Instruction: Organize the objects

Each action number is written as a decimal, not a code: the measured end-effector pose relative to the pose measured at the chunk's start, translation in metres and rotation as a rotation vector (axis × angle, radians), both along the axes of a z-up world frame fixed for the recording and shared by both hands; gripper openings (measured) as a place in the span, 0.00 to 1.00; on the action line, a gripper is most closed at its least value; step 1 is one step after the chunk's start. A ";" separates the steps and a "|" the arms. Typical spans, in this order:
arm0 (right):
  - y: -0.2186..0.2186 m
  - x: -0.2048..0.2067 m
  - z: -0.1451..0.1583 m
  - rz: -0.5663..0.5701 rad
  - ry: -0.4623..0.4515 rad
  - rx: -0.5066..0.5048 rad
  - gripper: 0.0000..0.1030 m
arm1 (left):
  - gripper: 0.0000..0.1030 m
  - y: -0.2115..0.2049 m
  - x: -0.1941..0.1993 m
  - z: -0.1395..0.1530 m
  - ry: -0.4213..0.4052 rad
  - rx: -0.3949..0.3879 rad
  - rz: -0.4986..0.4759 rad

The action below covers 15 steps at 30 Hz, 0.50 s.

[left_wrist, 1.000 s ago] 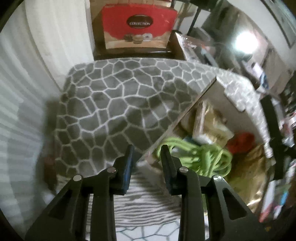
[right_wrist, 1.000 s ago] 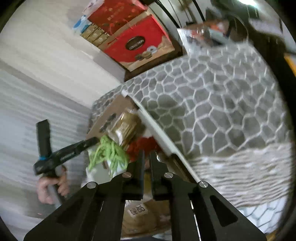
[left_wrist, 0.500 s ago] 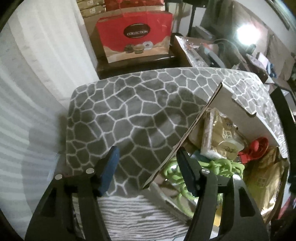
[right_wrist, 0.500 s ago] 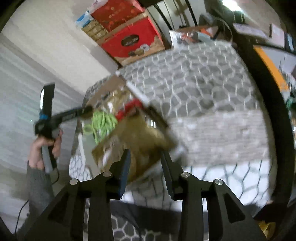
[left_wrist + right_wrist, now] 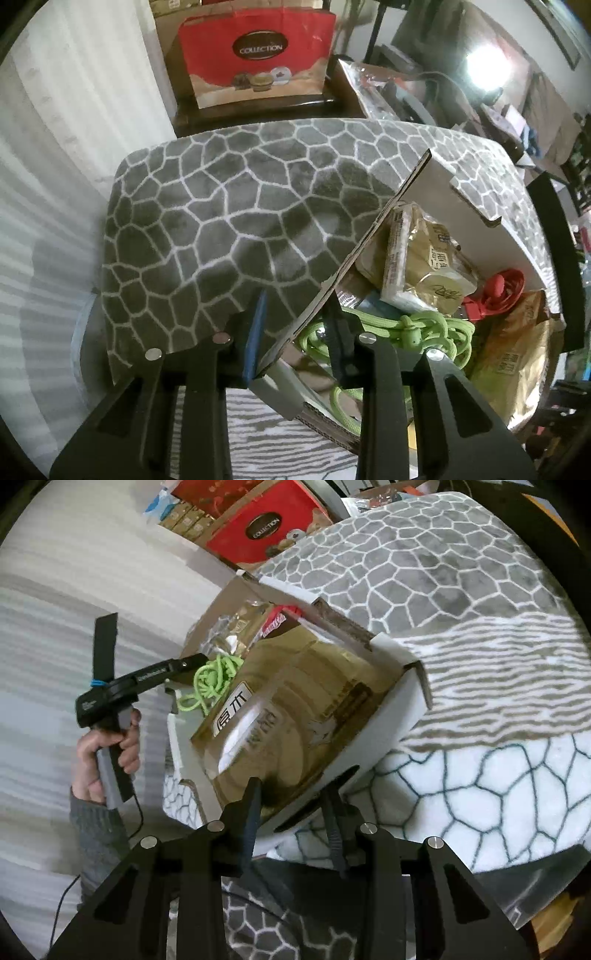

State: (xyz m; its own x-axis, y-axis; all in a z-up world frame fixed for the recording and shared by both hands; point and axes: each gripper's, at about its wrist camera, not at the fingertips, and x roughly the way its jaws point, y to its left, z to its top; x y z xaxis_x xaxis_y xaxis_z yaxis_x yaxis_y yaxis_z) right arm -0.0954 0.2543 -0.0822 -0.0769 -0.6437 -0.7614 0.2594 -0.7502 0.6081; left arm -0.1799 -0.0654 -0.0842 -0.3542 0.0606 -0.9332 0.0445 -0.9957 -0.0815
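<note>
An open cardboard box [image 5: 436, 184] [image 5: 399, 701] sits on a grey stone-pattern blanket [image 5: 221, 206] [image 5: 443, 554]. It holds a green cord [image 5: 424, 328] [image 5: 212, 681], gold packets [image 5: 424, 254] [image 5: 295, 701] and a red item [image 5: 498, 288]. My left gripper [image 5: 295, 332] is open, its jaws astride the box's near flap edge. It shows in the right wrist view [image 5: 184, 664], held by a hand. My right gripper [image 5: 291, 801] is open, its jaws astride the box's near wall.
A red "Collection" bag [image 5: 258, 55] [image 5: 266, 528] stands behind the blanket on a dark stand. A white curtain [image 5: 55, 147] hangs to the left. Cluttered shelves and a bright lamp [image 5: 484, 66] lie at the far right.
Both grippers opened from nearly shut. The left one closed in on the box's flap edge; the right one pulled back to the box's other end and now straddles its wall.
</note>
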 end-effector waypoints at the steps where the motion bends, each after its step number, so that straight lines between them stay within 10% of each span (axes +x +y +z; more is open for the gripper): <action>1: -0.002 -0.002 -0.002 -0.002 -0.003 -0.005 0.33 | 0.26 -0.001 0.002 0.001 -0.001 0.004 0.004; 15: 0.018 -0.082 0.062 -0.071 0.208 0.067 0.33 | 0.22 0.013 0.044 0.019 0.040 0.208 -0.012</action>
